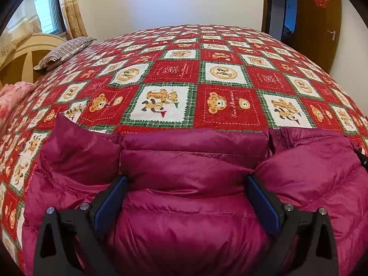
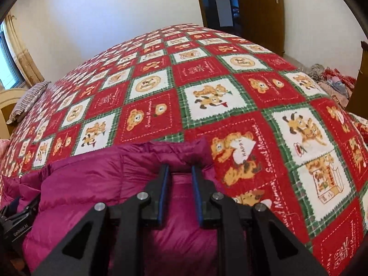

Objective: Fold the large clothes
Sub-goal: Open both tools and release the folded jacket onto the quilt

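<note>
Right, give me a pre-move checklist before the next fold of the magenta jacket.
1. Jacket lies on the bedspread: ok.
2. Left gripper jaws wide apart, free of the fabric: ok.
3. Right gripper jaws narrow, down at a fold near the jacket's edge; whether the pads actually pinch cloth: cannot tell.
4. Bedspread beyond the jacket bare for laying a fold: ok.
5. Striped pillow lies far off at the headboard end, out of the way: ok.
6. Jacket smooth and flat: not ok, puffy and creased.
</note>
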A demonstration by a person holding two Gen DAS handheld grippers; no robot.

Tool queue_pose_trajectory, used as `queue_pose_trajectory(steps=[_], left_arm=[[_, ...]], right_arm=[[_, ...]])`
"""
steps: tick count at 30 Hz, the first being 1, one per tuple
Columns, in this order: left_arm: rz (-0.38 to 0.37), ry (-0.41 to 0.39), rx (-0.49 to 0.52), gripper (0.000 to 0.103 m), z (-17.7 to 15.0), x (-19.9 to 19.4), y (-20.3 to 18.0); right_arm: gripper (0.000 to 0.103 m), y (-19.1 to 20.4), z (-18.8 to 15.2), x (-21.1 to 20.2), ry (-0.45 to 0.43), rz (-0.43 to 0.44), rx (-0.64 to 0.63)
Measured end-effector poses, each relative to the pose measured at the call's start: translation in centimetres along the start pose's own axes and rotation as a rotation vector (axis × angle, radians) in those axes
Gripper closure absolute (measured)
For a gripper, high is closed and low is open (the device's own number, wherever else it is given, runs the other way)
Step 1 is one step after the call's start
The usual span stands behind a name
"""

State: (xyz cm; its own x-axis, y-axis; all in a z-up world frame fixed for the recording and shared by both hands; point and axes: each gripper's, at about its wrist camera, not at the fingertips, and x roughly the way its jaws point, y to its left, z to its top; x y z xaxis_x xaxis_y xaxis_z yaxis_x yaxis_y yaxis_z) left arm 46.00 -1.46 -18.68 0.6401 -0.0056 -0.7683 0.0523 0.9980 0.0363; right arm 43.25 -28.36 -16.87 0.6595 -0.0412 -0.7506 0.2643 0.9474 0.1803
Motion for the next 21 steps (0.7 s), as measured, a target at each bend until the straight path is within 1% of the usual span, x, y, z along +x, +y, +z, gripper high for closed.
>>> queue_pose_trajectory(steps=[3, 4, 5, 7, 8, 9, 10, 11, 13, 15, 16, 17, 18, 21], left_arm=[[-0.076, 0.019, -0.020, 0.001, 0.1, -1.2, 1.3], [-0.110, 0.004, -0.036, 0.001, -0.1, -2.5, 2.3], [-0.119, -0.009, -0.045, 0.001, -0.2, -3.4, 2.8], [-0.098, -0.041, -0.059, 0.001, -0.7, -6.0, 4.7], [-0.097, -0.055, -0.058, 0.001, -1.0, -7.2, 5.6], [-0.099, -0.065, -0.059, 0.001, -1.3, -8.0, 6.2], [-0.101, -0.082, -0.067, 0.001, -1.8, -9.2, 7.4], [-0.097, -0.096, -0.084, 0.001, -2.3, -10.2, 8.4], [-0.098, -0.119, -0.116, 0.001, -3.7, -11.9, 10.0], [-0.092, -0.132, -0.142, 0.001, -5.1, -12.9, 11.1], [-0.105, -0.134, -0.154, 0.001, -6.1, -13.2, 11.4], [-0.116, -0.133, -0.160, 0.001, -6.6, -13.3, 11.5], [-0.122, -0.131, -0.169, 0.001, -7.2, -13.4, 11.6], [-0.116, -0.130, -0.190, 0.001, -9.0, -13.8, 11.5]], right_arm=[[0.081, 0.1, -0.1, -0.1, 0.001, -0.007, -0.011], [0.081, 0.0, -0.1, -0.1, 0.003, -0.005, -0.010], [0.081, 0.0, 0.0, -0.1, 0.009, -0.003, -0.008], [0.081, 0.2, 0.3, -1.2, 0.022, -0.033, -0.035], [0.081, 0.5, 0.3, -2.1, 0.002, -0.045, -0.049], [0.081, 1.0, 0.1, -3.8, -0.046, -0.043, -0.063], [0.081, 1.8, -0.1, -6.1, -0.105, -0.024, -0.084], [0.081, 3.0, -0.6, -8.2, -0.144, 0.001, -0.121], [0.081, 5.5, -1.8, -10.8, -0.164, 0.044, -0.193], [0.081, 8.0, -3.9, -12.8, -0.150, 0.111, -0.241], [0.081, 9.6, -5.7, -13.7, -0.134, 0.155, -0.263], [0.081, 10.5, -6.8, -13.9, -0.127, 0.175, -0.272], [0.081, 11.8, -8.5, -14.2, -0.119, 0.199, -0.286], [0.081, 14.1, -11.5, -13.4, -0.089, 0.213, -0.325]])
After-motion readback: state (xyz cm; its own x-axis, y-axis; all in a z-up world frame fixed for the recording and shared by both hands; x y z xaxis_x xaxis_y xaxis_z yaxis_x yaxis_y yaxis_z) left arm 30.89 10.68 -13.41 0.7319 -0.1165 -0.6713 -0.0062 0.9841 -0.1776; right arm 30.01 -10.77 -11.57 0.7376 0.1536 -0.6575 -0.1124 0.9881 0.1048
